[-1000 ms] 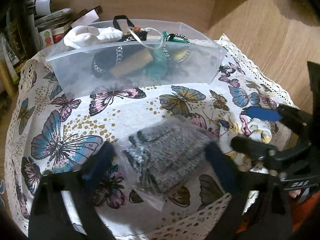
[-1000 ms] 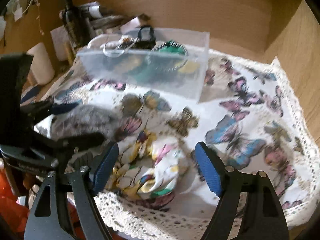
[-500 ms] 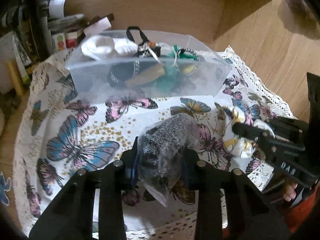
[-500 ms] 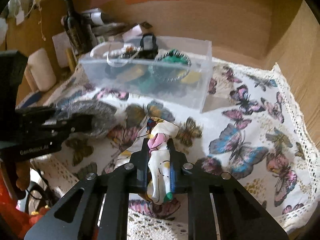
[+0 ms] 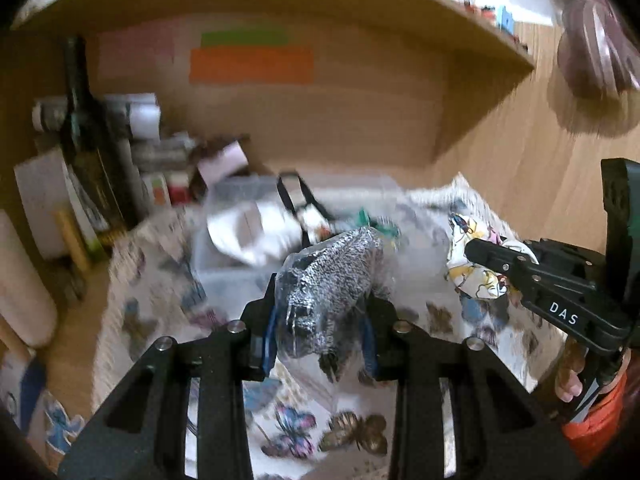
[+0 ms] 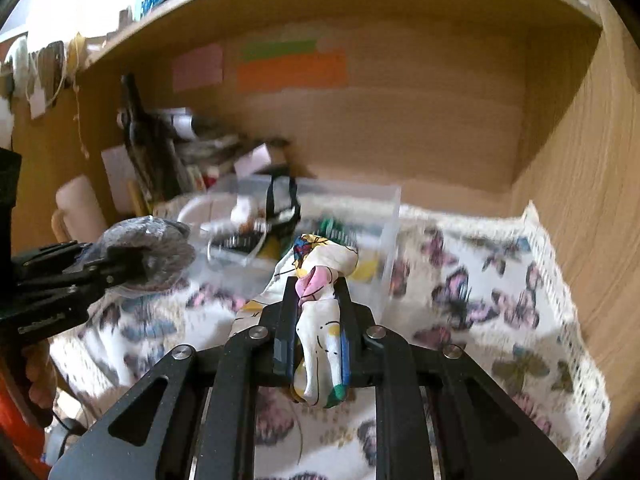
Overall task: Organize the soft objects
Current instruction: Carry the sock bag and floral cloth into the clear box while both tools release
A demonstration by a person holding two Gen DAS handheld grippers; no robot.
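My left gripper (image 5: pixel 320 320) is shut on a grey knit item in a clear plastic bag (image 5: pixel 332 288) and holds it above the butterfly cloth (image 5: pixel 288 420). It also shows in the right wrist view (image 6: pixel 148 254). My right gripper (image 6: pixel 316 320) is shut on a white floral fabric piece (image 6: pixel 320 336), lifted off the cloth; the fabric also shows in the left wrist view (image 5: pixel 476 268). A clear plastic bin (image 6: pixel 376 220) holding several items stands behind both grippers, blurred.
A dark bottle (image 5: pixel 92 148), boxes and papers crowd the back left. A white roll (image 6: pixel 80 208) stands at the left. Wooden shelf walls (image 6: pixel 580 200) close in at the back and right. The lace-edged cloth (image 6: pixel 500 300) covers the surface.
Both grippers have risen off the cloth with their loads and tilted up toward the bin and the back wall. One second ago both were open around the items.
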